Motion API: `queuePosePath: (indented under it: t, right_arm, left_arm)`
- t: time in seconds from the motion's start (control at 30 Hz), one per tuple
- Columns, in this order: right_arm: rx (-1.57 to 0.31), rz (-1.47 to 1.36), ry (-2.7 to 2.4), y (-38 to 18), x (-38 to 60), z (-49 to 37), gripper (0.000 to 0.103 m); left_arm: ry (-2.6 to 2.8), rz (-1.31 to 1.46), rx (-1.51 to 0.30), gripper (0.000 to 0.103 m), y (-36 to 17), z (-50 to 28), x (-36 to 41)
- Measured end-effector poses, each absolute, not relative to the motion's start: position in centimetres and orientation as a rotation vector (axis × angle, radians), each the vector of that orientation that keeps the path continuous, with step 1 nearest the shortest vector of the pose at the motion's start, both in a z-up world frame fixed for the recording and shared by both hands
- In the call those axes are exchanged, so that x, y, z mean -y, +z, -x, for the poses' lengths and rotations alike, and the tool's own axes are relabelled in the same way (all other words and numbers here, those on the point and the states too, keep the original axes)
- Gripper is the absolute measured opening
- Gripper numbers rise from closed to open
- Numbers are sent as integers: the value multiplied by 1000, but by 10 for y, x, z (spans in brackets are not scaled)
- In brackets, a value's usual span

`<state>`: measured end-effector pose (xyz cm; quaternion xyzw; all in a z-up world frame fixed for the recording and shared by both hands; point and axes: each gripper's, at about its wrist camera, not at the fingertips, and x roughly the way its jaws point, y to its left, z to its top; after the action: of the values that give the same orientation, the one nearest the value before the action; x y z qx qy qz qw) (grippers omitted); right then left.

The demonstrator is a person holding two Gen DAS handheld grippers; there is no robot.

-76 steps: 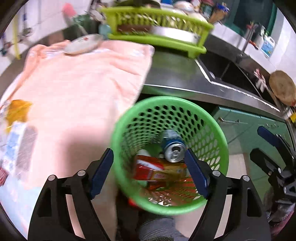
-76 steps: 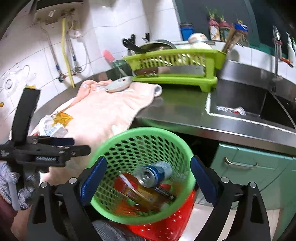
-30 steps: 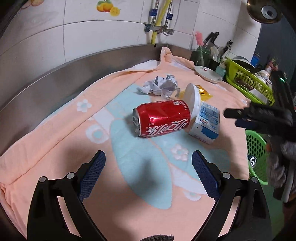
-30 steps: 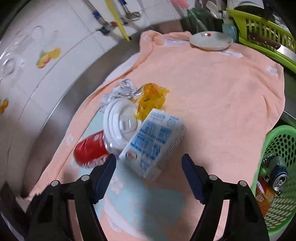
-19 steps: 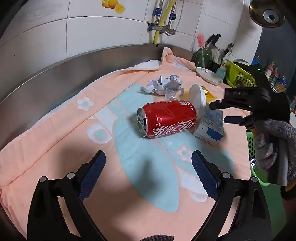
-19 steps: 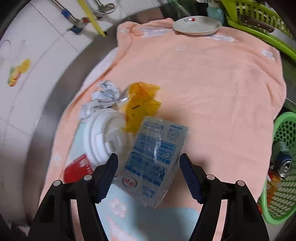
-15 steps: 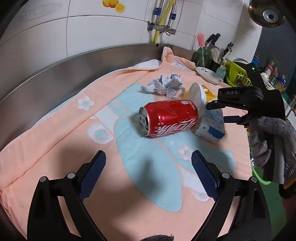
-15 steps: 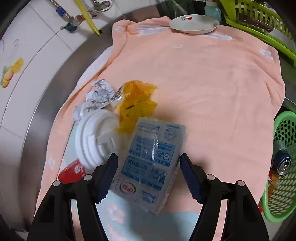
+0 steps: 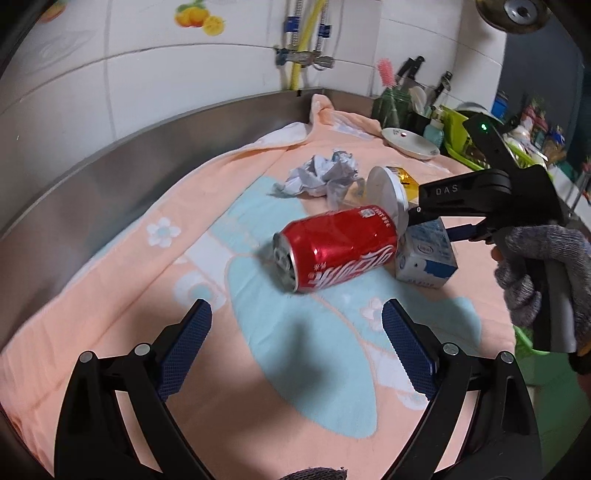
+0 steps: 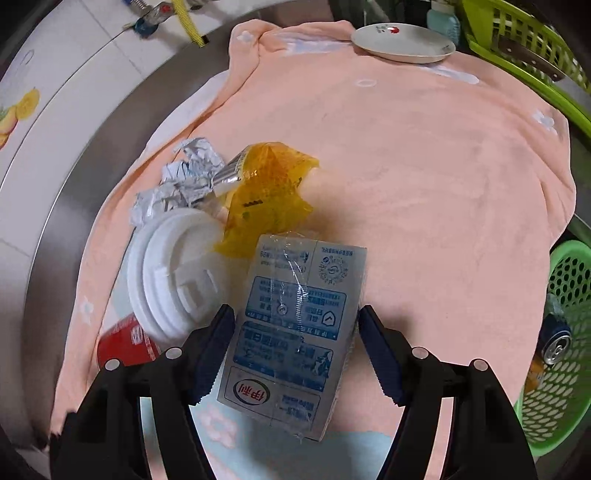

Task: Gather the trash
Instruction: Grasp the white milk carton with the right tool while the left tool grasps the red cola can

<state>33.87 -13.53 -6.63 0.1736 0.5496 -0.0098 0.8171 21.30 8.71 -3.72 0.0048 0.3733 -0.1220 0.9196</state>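
Note:
A blue-and-white milk carton (image 10: 306, 273) lies flat on the peach towel (image 9: 110, 295). My right gripper (image 10: 295, 314) straddles it from above, open, with its pads close beside the carton's long sides. The left wrist view shows that gripper (image 9: 430, 225) in a gloved hand (image 9: 543, 266) at the carton (image 9: 424, 258). A red cola can (image 9: 332, 251) lies on its side against a white cup lid (image 9: 386, 192). My left gripper (image 9: 295, 347) hangs open and empty, short of the can. Crumpled paper (image 9: 321, 177) and a yellow wrapper (image 10: 266, 192) lie behind.
A green mesh basket (image 10: 569, 273) at the counter's right edge holds a blue can (image 10: 554, 339) and other trash. A white plate (image 10: 402, 44) sits at the towel's far end, beside a green dish rack (image 10: 517, 33). A steel rim and tiled wall bound the left.
Both grippers left the basket and swung over the towel. In the last second the right one sank onto the carton and its jaws narrowed slightly. The left one barely moved.

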Motion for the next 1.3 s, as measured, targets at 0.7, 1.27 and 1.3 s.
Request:
queuePosePath:
  t: [0.7, 1.27, 1.3]
  right_arm:
    - [-1252, -206, 196, -64, 146, -305, 67]
    - [-1280, -224, 250, -65, 143, -293, 70]
    - [-1281, -224, 250, -65, 144, -294, 70]
  left_arm:
    - [-440, -380, -839, 92, -37, -299, -36]
    - [-613, -471, -924, 93, -62, -323, -16]
    - [-616, -487, -927, 92, -64, -323, -13]
